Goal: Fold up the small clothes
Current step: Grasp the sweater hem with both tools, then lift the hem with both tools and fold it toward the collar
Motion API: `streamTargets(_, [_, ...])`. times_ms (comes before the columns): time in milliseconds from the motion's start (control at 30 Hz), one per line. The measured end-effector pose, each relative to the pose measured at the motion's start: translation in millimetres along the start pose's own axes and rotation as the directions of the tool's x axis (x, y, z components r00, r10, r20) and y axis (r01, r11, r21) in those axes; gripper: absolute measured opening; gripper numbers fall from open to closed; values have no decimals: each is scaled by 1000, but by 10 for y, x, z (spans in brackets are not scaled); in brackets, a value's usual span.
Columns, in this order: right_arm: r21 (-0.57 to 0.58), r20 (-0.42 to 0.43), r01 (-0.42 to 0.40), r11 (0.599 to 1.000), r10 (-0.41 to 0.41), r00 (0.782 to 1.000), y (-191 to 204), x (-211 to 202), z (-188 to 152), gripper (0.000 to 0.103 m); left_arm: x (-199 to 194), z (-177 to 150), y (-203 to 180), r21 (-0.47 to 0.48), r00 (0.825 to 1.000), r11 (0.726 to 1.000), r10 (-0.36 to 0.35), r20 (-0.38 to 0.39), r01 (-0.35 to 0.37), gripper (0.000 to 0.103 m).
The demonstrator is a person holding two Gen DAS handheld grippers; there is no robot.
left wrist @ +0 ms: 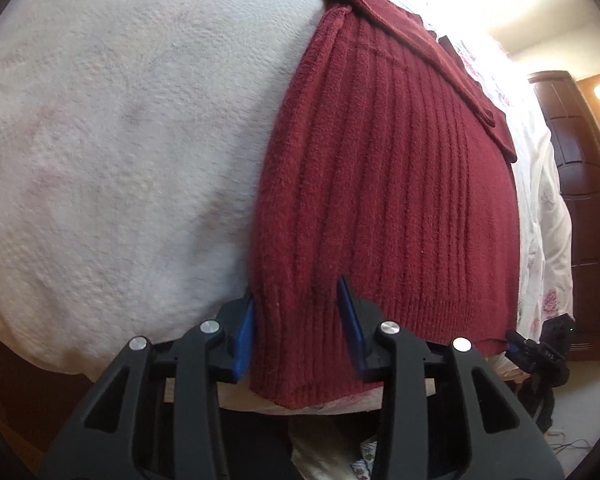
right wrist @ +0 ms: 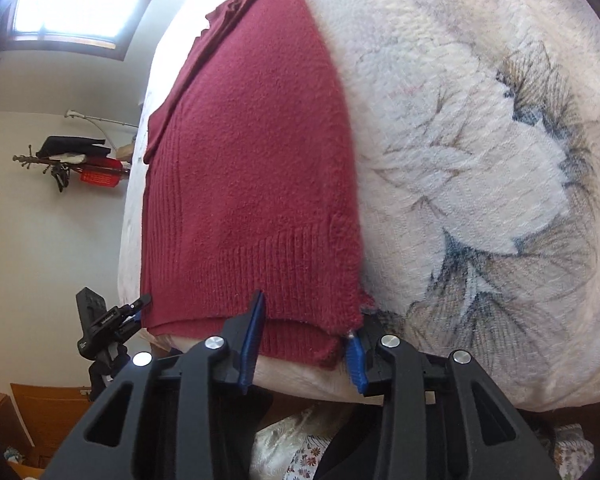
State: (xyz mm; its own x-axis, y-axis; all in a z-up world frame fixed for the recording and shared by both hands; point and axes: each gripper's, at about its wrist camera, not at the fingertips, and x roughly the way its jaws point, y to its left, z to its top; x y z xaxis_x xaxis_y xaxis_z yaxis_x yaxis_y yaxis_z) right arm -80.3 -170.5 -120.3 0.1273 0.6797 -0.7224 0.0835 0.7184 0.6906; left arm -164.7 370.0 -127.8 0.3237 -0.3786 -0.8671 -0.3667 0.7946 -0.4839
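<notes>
A pale fleecy blanket [left wrist: 100,140] covers the bed, with a window [right wrist: 72,0] bright behind it and a dark wardrobe [left wrist: 580,200] off to one side. On it lies the red sweater [left wrist: 380,180], spread flat, its ribbed hem at the near edge of the bed and hanging slightly over. The left gripper [left wrist: 298,328] sits at one hem corner, jaws parted with the knit between them, the blue pads not pressed in. The right gripper [right wrist: 306,336] straddles the other hem corner the same way, released, the fabric loose between its pads. Each gripper shows at the far edge of the other's view. Judging by this, the bottom-hem fold is about to start: both grippers need to clench on their corners, then lift together and carry the hem forward towards the collar [left wrist: 400,28], keeping the edge level.
</notes>
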Motion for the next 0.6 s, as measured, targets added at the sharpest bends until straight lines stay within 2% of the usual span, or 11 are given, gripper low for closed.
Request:
streamTargets(200, [-8,34,-23,1000,23,999,-30,55,-4,34,40,38,3,-26,1000,1000,15,-15,-16,32])
streamTargets(400, [2,42,-34,999,34,999,-118,-2,-1,15,50,46,3,-34,999,999,43,-6,-43,22])
streamTargets(433, [-1,45,-34,999,34,998,-109,4,-8,12,53,47,6,-37,999,998,42,-7,-43,14])
streamTargets(467, [-5,48,-30,1000,30,998,-97,5,-17,11,48,46,5,-40,999,998,42,-5,-42,11])
streamTargets(600, [-27,62,-32,999,33,998,-3,-16,-30,7,-21,37,-60,-24,999,999,39,28,-39,7])
